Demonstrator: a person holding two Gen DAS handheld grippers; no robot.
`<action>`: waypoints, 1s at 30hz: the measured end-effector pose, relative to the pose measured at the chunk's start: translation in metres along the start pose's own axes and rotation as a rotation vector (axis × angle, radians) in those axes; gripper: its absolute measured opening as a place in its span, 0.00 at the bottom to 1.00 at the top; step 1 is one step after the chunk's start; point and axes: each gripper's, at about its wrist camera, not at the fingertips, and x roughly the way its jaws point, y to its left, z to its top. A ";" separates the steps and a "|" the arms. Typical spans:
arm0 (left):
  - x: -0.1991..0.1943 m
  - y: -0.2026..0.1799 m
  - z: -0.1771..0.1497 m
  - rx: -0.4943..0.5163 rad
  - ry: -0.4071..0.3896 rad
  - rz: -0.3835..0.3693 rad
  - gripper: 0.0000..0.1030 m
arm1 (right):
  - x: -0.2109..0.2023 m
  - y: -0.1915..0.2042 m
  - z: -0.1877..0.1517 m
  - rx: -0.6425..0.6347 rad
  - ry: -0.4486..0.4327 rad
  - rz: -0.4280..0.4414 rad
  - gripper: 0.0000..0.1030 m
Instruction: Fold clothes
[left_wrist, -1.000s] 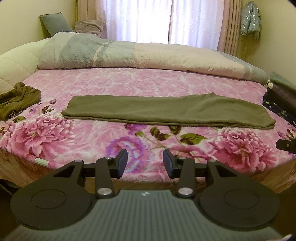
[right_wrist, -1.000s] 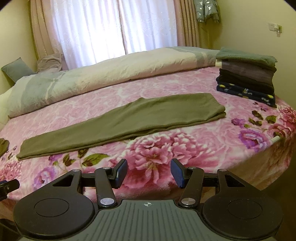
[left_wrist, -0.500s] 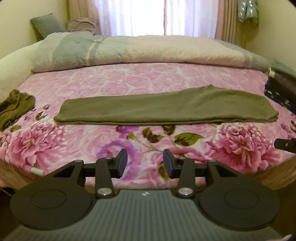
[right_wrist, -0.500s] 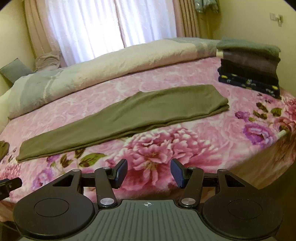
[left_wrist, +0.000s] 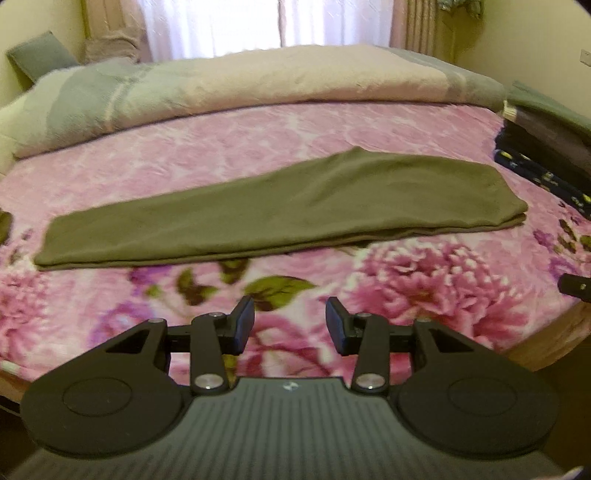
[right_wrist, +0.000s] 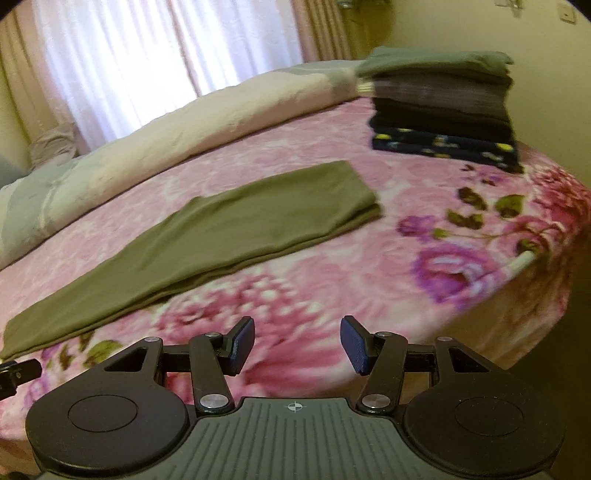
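An olive-green garment (left_wrist: 280, 206) lies folded into a long strip across the pink floral bed; it also shows in the right wrist view (right_wrist: 207, 243). My left gripper (left_wrist: 290, 325) is open and empty, over the bed's near edge, short of the strip's middle. My right gripper (right_wrist: 297, 345) is open and empty, near the front edge, short of the strip's right half. The tip of the right gripper (left_wrist: 576, 286) shows at the left view's right edge, and the tip of the left gripper (right_wrist: 16, 373) at the right view's left edge.
A stack of folded clothes (right_wrist: 443, 107) stands at the bed's right side, also in the left wrist view (left_wrist: 546, 155). A rolled duvet (left_wrist: 240, 88) lies along the far side. A dark olive item (left_wrist: 3, 227) peeks in at far left. Curtains (right_wrist: 147, 55) hang behind.
Both grippers have moved forward over the bed edge toward the garment and turned right. Both stayed open. The garment has not moved.
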 end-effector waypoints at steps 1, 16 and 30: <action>0.006 -0.002 0.001 -0.009 0.011 -0.013 0.37 | -0.001 -0.008 0.002 0.005 -0.007 0.002 0.53; 0.081 0.096 0.030 -0.308 0.092 -0.114 0.37 | 0.004 -0.034 0.012 0.116 -0.058 -0.035 0.53; 0.099 0.332 -0.040 -1.070 -0.066 0.012 0.39 | 0.109 0.053 0.016 0.115 0.065 0.081 0.53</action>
